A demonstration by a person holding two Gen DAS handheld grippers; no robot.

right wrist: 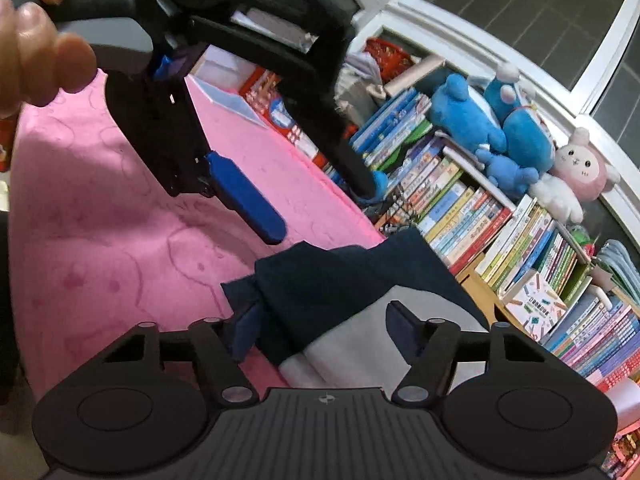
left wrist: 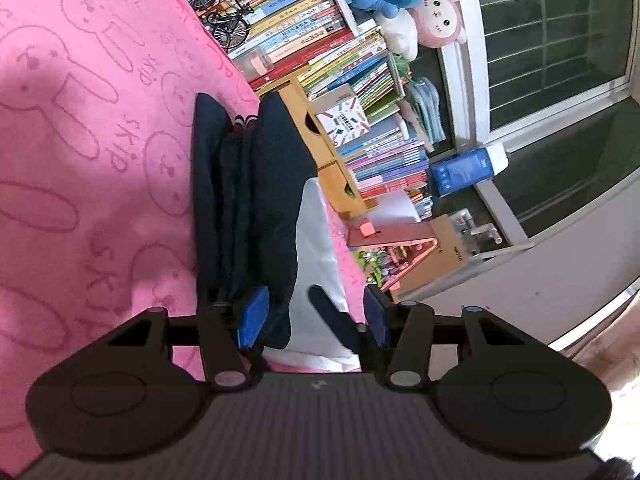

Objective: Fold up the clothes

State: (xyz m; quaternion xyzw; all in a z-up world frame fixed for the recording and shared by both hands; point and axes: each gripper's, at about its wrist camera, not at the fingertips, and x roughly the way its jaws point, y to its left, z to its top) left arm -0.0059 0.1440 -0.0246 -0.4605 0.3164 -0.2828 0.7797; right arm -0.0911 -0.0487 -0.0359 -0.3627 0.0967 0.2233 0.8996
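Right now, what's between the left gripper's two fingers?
In the left wrist view, the folded navy and white garment lies between the left gripper's fingers, on the pink towel; the pads do not press it.

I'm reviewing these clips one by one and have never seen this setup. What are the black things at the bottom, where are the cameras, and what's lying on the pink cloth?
There is no robot here. A person holds a two-finger tool in each hand, and each tool carries a camera that looks along its fingers. One picture looks out from the left gripper. The other looks out from the right gripper, and it also shows the left tool held in a hand. On the pink rabbit-print cloth lies a partly folded navy and white garment. Books and plush toys sit behind it. Both sets of jaws stand apart, and neither visibly pinches the garment.
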